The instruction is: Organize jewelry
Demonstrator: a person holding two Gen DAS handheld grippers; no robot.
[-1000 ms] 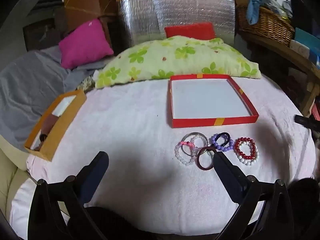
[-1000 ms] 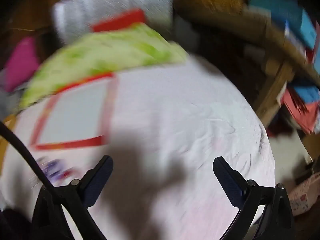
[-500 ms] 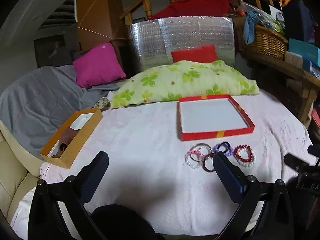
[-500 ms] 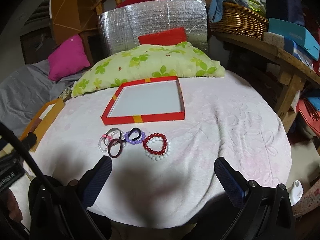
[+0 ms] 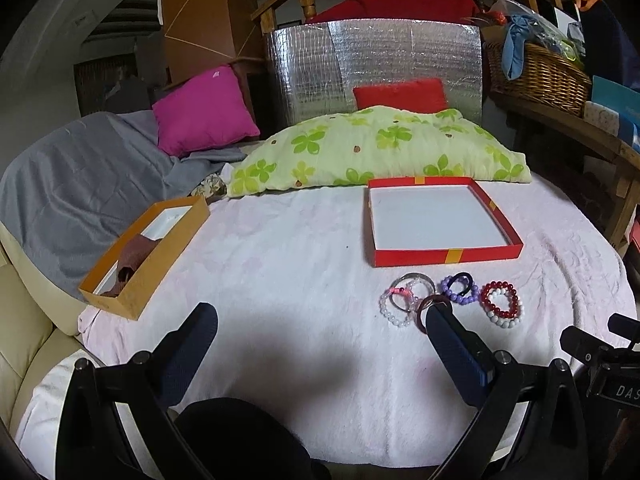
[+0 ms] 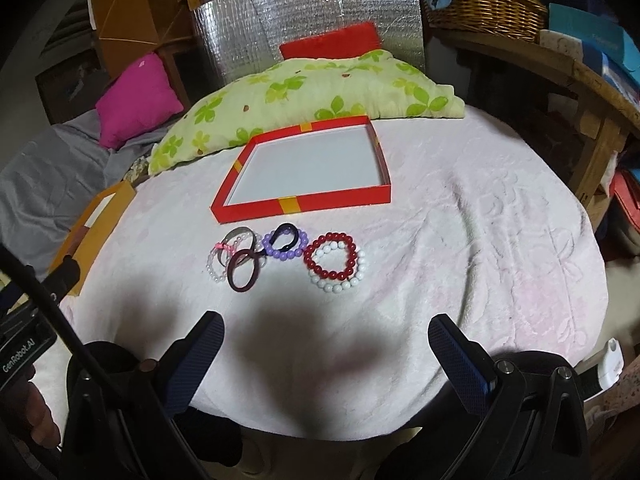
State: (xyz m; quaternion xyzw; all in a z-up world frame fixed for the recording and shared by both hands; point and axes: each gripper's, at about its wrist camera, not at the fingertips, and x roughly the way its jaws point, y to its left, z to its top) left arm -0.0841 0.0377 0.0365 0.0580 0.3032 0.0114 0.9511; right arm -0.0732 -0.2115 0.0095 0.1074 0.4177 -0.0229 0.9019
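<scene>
Several bracelets and hair ties lie in a row on the pink-white cloth: a red bead bracelet (image 6: 330, 255) over a white bead one (image 6: 340, 285), a purple bead bracelet (image 6: 285, 251) with a black tie, a dark maroon tie (image 6: 243, 276), and clear bead rings (image 6: 218, 264). They also show in the left wrist view, with the red bracelet (image 5: 502, 300) at the right. Behind them stands an empty red tray (image 6: 304, 196), also in the left wrist view (image 5: 444, 255). My left gripper (image 5: 320, 322) is open and empty. My right gripper (image 6: 326, 330) is open and empty, short of the jewelry.
An orange box (image 5: 140, 276) with a brown item sits at the table's left edge. A green flowered pillow (image 5: 380, 148) lies behind the tray. A wicker basket (image 6: 484, 4) stands on a wooden shelf to the right. The table edge curves close on the right.
Both grippers pulled back and up, then steadied. The right view swung left from the table's right side so that the tray and jewelry are centred. Nothing was picked up.
</scene>
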